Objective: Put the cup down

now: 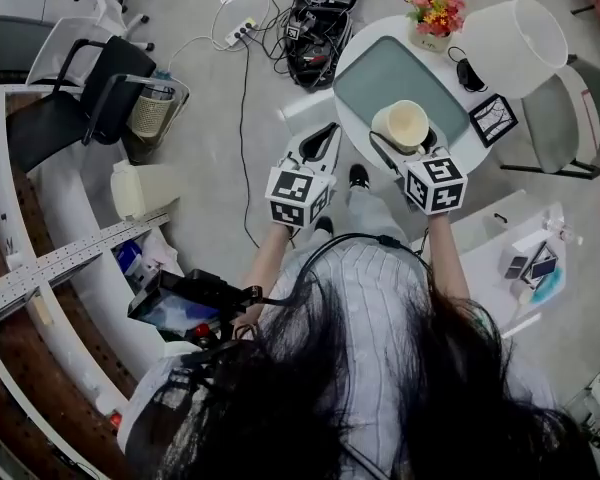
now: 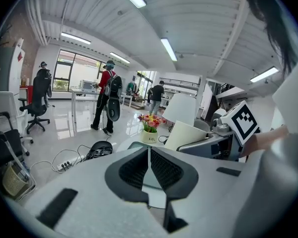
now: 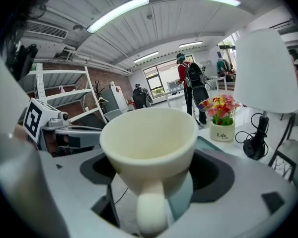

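Above the round table and its grey-green mat: carrying the cream cup upright, clamped in the right gripper, handle toward the camera. Left gripper empty, jaws pressed together, just beside. Apparently not set down yet. Next: lowering straight onto the mat, then opening.

Left tool jaws together; right tool clamps the cup.
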